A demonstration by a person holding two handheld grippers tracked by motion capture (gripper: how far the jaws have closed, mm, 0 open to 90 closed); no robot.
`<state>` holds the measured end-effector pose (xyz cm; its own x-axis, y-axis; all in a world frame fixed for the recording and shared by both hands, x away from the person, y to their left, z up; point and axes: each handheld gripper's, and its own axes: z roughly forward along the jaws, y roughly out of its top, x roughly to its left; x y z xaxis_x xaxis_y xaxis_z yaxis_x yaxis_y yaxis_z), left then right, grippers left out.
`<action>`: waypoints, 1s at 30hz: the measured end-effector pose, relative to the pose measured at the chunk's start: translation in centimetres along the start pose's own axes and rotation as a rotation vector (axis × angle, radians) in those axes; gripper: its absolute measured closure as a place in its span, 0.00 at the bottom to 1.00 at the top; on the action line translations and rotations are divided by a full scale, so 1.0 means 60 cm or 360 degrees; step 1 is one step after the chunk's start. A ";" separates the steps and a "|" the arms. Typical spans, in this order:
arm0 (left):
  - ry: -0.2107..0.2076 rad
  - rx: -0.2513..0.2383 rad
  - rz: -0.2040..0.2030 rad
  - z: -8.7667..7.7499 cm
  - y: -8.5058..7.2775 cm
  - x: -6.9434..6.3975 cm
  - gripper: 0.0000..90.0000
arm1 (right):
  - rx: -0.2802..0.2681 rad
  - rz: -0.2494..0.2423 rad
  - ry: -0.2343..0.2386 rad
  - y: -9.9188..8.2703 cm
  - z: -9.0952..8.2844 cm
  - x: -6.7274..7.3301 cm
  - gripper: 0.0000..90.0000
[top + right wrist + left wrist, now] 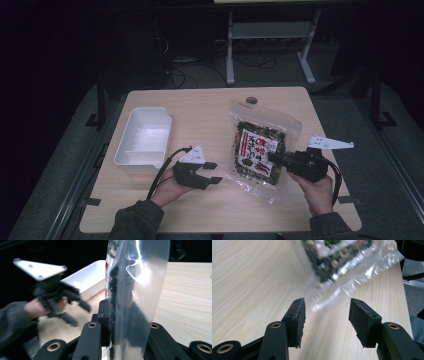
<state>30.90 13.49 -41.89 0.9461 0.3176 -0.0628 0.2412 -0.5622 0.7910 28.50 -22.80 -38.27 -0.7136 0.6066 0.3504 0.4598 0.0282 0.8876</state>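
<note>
My right gripper (278, 157) clamps its fingers on the snack bag (260, 150); the red-and-white label's writing is unreadable. My left gripper (214, 172) has its fingers apart, holding nothing.

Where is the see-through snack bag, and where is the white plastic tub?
See-through snack bag (257, 150): high view, on its printed label.
White plastic tub (144, 136): high view, on its inside floor.

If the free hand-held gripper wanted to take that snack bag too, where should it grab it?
Probably the flat, clear bottom seal of the snack bag, approached from the bag's left side, where the left hand-held gripper already faces it with open jaws. That edge is thin, empty plastic, so the pads can pinch it flat. The right hand-held gripper holds the bag's right side, lifting it off the table.
</note>
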 end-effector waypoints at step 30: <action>0.0092 0.0098 0.0000 -0.077 -0.081 -0.023 0.41 | -0.0082 -0.0087 -0.0279 0.097 0.122 0.055 0.84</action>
<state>27.44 19.32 -42.86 0.9325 0.3603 -0.0263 0.2560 -0.6076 0.7519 32.68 -14.81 -34.13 -0.6316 0.7347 0.2474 0.3918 0.0271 0.9197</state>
